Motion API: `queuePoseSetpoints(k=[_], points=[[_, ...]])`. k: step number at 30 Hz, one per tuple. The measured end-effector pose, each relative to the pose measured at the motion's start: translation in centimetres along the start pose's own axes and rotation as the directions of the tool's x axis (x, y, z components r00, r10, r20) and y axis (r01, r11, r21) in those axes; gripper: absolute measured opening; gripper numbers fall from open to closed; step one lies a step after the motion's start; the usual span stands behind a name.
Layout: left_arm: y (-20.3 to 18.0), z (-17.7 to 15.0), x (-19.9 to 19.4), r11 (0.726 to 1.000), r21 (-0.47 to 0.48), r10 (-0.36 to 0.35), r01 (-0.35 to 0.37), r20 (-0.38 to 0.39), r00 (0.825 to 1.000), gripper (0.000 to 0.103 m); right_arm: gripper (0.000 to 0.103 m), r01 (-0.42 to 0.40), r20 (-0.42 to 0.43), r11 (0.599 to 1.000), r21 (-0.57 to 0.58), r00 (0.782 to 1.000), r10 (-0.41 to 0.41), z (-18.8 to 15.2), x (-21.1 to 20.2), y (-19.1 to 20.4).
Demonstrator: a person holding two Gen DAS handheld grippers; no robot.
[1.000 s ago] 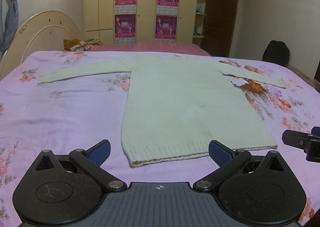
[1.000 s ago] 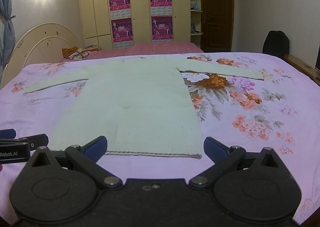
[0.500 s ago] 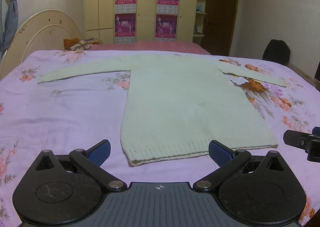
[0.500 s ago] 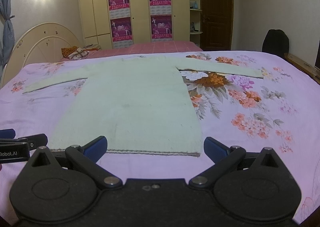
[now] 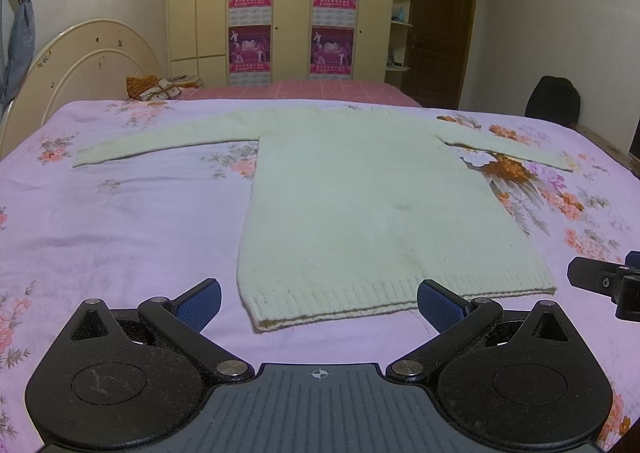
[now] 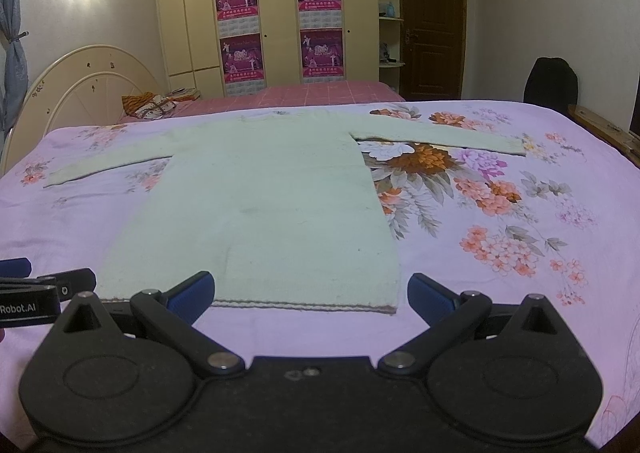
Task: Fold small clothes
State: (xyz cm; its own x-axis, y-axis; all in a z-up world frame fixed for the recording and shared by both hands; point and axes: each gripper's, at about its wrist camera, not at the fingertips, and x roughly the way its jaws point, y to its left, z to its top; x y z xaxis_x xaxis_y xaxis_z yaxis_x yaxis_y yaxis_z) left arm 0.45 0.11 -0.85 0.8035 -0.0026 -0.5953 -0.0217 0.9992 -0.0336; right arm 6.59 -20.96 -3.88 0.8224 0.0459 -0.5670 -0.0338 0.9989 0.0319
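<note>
A pale cream knitted sweater [image 5: 372, 197] lies flat on the bed, both sleeves spread sideways and its ribbed hem nearest me. It also shows in the right wrist view [image 6: 264, 213]. My left gripper [image 5: 319, 303] is open and empty, just short of the hem's left half. My right gripper [image 6: 311, 293] is open and empty, just short of the hem's right corner. The right gripper's tip shows at the right edge of the left wrist view [image 5: 600, 281]; the left gripper's tip shows at the left edge of the right wrist view [image 6: 44, 285].
The bed has a lilac floral sheet [image 5: 120, 221]. A cream headboard [image 5: 80, 65] stands at the left. A second bed with a red cover [image 5: 304, 91] and a wardrobe [image 5: 288, 5] lie behind. A dark chair [image 5: 554, 101] stands at the right.
Both grippers have edged slightly away from the hem and stay open. The sweater has not moved.
</note>
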Motion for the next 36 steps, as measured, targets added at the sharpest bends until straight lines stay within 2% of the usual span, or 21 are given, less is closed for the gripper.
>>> queuePoseSetpoints(k=[20,25,30,34,36], points=[[-0.1,0.6,0.6,1.000,-0.001,-0.002,0.002,-0.012,1.000,0.103,0.102,-0.005,-0.012,1.000,0.000,1.000,0.005,0.0,0.4,-0.2],[1.4,1.1,1.9,0.995,-0.088,-0.049,0.045,-0.043,0.998,0.103,0.102,0.009,-0.013,1.000,-0.001,1.000,-0.009,0.1,0.6,-0.4],[2.2,2.0,4.6,0.988,-0.152,-0.030,0.014,-0.105,0.994,0.103,0.102,0.045,-0.003,0.999,-0.007,0.999,-0.045,0.9,1.2,-1.5],[3.1,3.6,5.9,0.972,-0.235,-0.032,0.018,-0.056,0.998,0.103,0.102,0.091,0.013,0.996,-0.002,0.996,-0.091,2.2,2.4,-3.3],[3.8,4.6,6.7,0.961,-0.266,-0.075,0.070,-0.011,0.997,0.103,0.102,0.114,0.032,0.993,0.009,0.993,-0.114,3.0,3.1,-4.5]])
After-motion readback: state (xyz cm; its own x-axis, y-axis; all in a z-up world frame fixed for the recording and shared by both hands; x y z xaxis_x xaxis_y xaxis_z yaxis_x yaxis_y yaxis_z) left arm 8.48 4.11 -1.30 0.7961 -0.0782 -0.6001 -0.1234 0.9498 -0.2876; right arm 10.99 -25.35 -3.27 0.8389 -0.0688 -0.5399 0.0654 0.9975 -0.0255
